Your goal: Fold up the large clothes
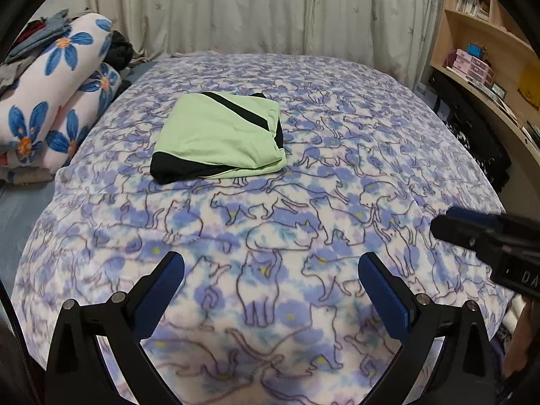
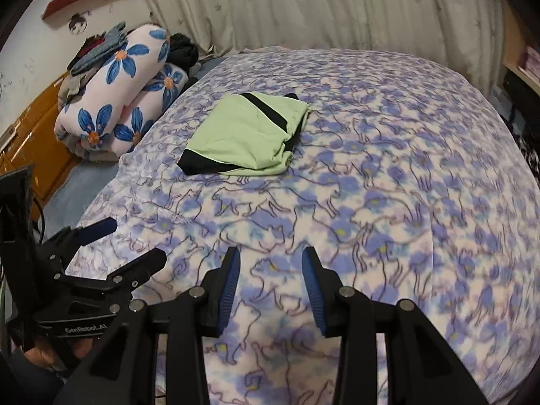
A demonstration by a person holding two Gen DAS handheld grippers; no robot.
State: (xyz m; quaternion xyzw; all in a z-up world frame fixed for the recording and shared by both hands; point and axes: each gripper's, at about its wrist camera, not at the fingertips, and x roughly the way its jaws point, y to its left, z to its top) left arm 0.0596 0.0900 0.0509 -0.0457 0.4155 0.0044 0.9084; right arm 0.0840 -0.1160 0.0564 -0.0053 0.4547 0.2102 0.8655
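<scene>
Folded green-and-black garment (image 1: pixel 219 136) lies flat on the cat-print blanket (image 1: pixel 337 185), left of centre toward the far half, touching neither gripper. Wide bare blanket all round it: big clear stretch to its right and in front, less room on its left, where the blanket edge drops to grey sheet (image 1: pixel 20 209). Left gripper (image 1: pixel 270 270) jaws spread wide, nothing between, over the near blanket. Right gripper (image 2: pixel 270 270) jaws part open, narrower, empty, just beside the left one. Rolled flower quilt (image 1: pixel 57 94) stacked off the left edge with loose clothes (image 1: pixel 40 33) on top. Curtain (image 1: pixel 253 10) behind the far edge. Wooden shelves (image 1: pixel 489 44) and dark bag (image 1: pixel 472 135) crowd the right edge. Orange cabinet (image 2: pixel 37 128) far left
</scene>
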